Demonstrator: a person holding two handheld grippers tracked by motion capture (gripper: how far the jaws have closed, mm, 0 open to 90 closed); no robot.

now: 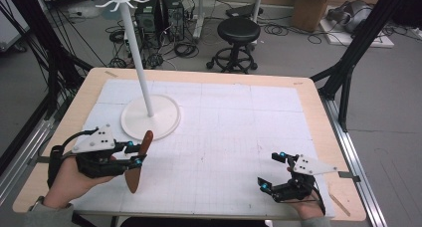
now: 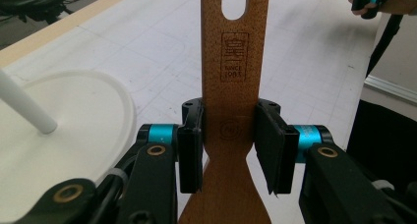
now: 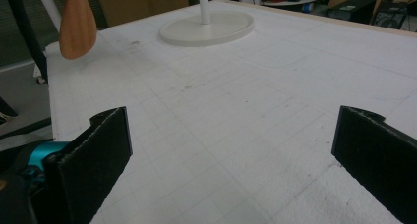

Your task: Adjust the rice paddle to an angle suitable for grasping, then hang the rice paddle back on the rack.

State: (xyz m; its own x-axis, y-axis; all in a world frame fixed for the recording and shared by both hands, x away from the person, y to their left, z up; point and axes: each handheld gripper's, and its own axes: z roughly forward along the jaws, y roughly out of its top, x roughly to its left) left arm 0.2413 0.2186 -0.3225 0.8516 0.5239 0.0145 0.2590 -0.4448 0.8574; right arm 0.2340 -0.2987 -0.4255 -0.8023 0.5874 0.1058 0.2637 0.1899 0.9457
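High view: left gripper [image 1: 133, 154] clamped across the neck of a brown wooden spatula with a slotted handle [image 1: 138, 162], lifted off the counter [image 1: 308, 112]. Long axis running roughly toward-away across the counter, handle end pointing at the round base of the white hook-topped rack stand [image 1: 150, 116], blade end back toward the person. Stand just beyond the handle tip, hooks up high at the top of its pole. Right gripper [image 1: 272, 170] low at the near right, well apart from spatula and stand, so left hand clearly nearer.

Left gripper view: pads pressing both edges of the spatula's narrow neck [image 2: 229, 130], partly closed on it. Handle with hanging slot straight ahead along the jaws, blade widening below. Stand base [image 2: 78, 121] off to the left, near.

Right gripper view: jaws wide apart, nothing between, bare white mat [image 3: 236, 116] ahead. Spatula blade [image 3: 77, 22] hanging at far upper left, stand base [image 3: 206, 30] far ahead.
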